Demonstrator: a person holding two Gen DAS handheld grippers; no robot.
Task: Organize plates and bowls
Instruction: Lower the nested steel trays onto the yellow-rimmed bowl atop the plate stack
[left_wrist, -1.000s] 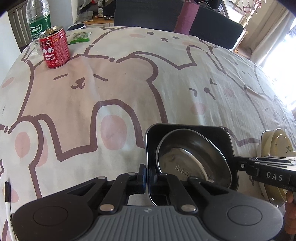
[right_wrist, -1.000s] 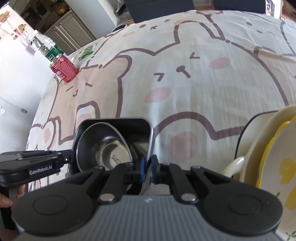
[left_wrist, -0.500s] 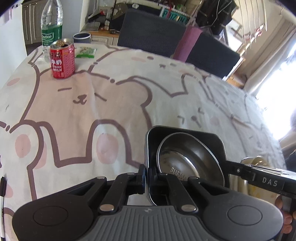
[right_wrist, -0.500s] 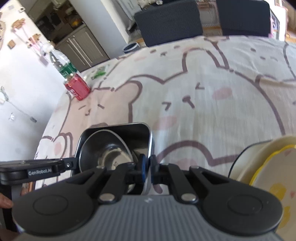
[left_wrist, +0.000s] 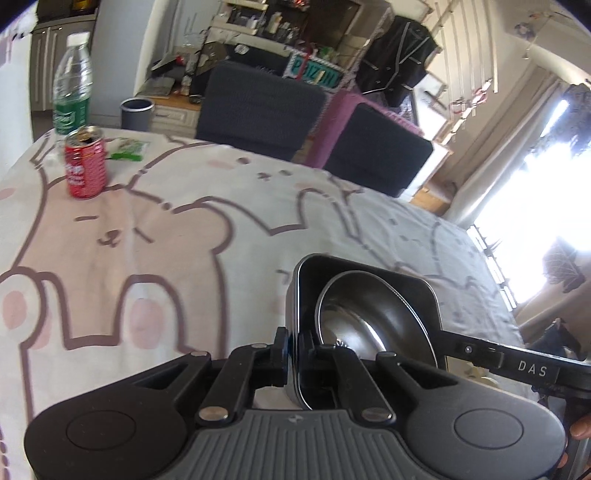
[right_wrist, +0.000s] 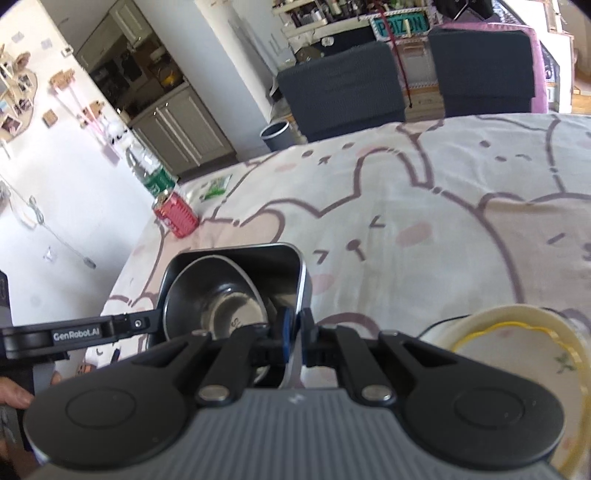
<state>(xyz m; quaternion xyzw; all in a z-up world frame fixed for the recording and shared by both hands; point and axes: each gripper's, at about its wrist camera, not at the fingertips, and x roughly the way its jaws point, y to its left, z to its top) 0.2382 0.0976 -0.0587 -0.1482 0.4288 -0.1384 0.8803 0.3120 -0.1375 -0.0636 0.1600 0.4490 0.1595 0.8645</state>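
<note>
Both cameras are crowded by their own black housings, so the near part of the square tray (left_wrist: 364, 269) is lost underneath them, and whether its base touches the bear-print cloth (left_wrist: 184, 236) can't be made out from here. The steel bowl (left_wrist: 373, 314) sits tilted inside the tray, its near rim cut off by the fingers; stamped letters on its floor are only partly readable. Down at the right edge of the right wrist view, a cream plate with a yellow wavy ring (right_wrist: 517, 354) is sliced off by the housing and the frame. In the left view the window glare washes out the far right corner.

Now the grip. The left gripper (left_wrist: 292, 349) is pinched tight on the tray's left wall, one pad outside, one inside. The right gripper (right_wrist: 294, 332) is clamped the same way on the opposite wall, jaws nearly together with just the thin metal between. Each one shows up in the other's view as a long black finger reaching in from the side. Both point steeply down toward the cloth, facing each other across the tray.

Far back stand a red can (left_wrist: 85, 162), a water bottle (left_wrist: 72, 85) just behind it, and a green packet (left_wrist: 127, 149) nearby.
</note>
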